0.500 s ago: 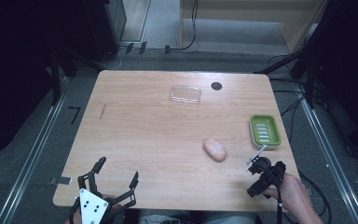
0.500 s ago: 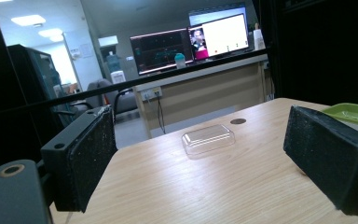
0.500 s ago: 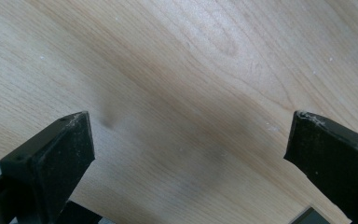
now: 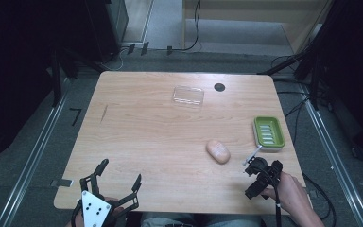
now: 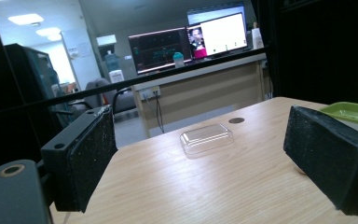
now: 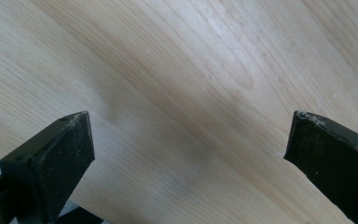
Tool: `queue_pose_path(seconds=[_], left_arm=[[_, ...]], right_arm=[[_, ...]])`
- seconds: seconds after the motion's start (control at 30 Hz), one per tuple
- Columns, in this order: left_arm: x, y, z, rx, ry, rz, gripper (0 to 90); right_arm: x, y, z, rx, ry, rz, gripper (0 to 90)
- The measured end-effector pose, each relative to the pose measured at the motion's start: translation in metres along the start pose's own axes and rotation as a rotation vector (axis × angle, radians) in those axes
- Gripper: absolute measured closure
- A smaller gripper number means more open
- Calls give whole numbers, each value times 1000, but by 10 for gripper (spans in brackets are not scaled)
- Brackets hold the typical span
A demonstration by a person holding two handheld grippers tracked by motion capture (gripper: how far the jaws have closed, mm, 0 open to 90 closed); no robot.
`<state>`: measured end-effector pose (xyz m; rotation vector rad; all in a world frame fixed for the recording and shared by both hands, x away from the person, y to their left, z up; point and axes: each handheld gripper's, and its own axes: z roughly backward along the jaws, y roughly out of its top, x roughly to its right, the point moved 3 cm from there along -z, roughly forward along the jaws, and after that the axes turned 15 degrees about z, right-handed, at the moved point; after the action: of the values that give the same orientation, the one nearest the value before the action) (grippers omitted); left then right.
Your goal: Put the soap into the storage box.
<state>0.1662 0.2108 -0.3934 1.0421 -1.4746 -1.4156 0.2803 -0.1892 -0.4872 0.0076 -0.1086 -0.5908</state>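
Right claw (image 4: 261, 172) seemingly edged slightly toward soap (image 4: 218, 151).

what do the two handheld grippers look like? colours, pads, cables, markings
Both are black two-jaw units. The left gripper carries a grey three-cornered plate with small dark dots on top; in its own view the pads are rough black blocks. The right gripper has a thin black cable trailing over the person's hand.

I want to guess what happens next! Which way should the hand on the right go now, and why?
Probably forward and a little left, toward the peach soap. The right gripper is open and empty over bare table, and the soap lies nearest it, beside the green soap dish.
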Motion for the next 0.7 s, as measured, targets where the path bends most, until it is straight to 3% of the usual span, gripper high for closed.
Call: queue_pose_path(seconds=[0.03, 0.7], left_arm=[[-1, 0, 0, 4, 9, 15, 99], [-2, 0, 1, 8, 7, 13, 99]], right_arm=[[-1, 2, 0, -1, -4, 9, 10], [-3, 41, 10, 36, -8, 58, 2]])
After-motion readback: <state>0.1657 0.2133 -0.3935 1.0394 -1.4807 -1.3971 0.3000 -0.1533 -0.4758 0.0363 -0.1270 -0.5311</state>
